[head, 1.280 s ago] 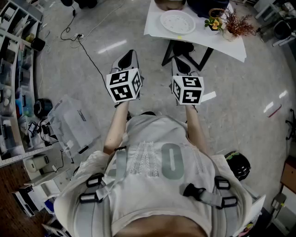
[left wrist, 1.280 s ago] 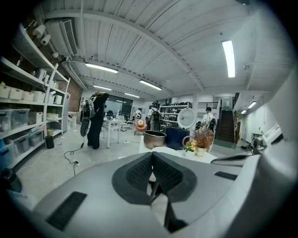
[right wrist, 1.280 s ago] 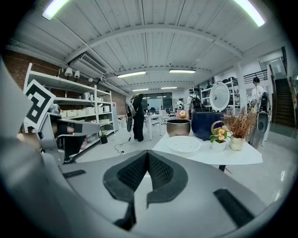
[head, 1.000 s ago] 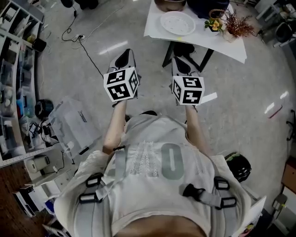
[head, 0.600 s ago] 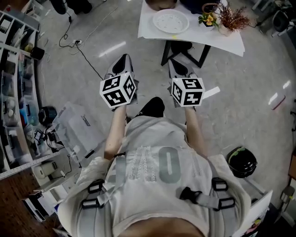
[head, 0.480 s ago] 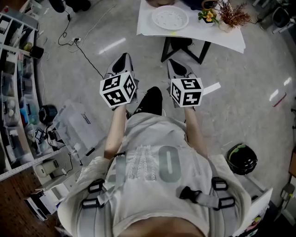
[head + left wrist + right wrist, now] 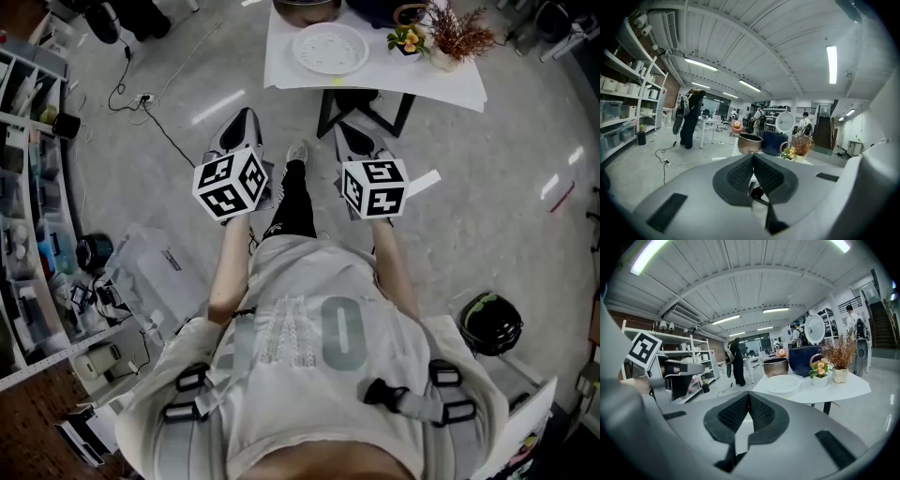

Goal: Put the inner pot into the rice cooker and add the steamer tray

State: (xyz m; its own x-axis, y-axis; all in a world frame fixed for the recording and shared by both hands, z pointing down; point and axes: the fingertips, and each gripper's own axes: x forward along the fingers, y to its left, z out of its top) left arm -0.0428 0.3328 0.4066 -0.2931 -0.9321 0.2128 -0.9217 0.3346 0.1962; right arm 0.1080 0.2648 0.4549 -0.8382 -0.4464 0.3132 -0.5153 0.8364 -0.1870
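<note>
A white table [image 7: 441, 84] stands ahead at the top of the head view. On it lie the round white steamer tray [image 7: 328, 49] and, behind it, the metal inner pot [image 7: 305, 9]. In the right gripper view the tray [image 7: 783, 383] sits before the pot [image 7: 776, 366] and the dark blue rice cooker [image 7: 804, 359], whose white lid stands up. My left gripper [image 7: 243, 119] and right gripper [image 7: 344, 133] hang side by side over the floor, short of the table. Both are shut and hold nothing. The left gripper view shows the pot [image 7: 750, 143] and cooker [image 7: 774, 142] far beyond shut jaws.
A small flower pot [image 7: 410, 39] and a vase of dried twigs [image 7: 455, 33] share the table. A black cable [image 7: 169, 122] crosses the floor at left, beside shelves [image 7: 28, 187] and a plastic bag [image 7: 150, 258]. A black round object [image 7: 487, 323] lies at right. A person [image 7: 691, 117] stands far off.
The table has come nearer and lower in the head view. A leg in black has stepped forward between the grippers. Both grippers moved ahead, still shut and level.
</note>
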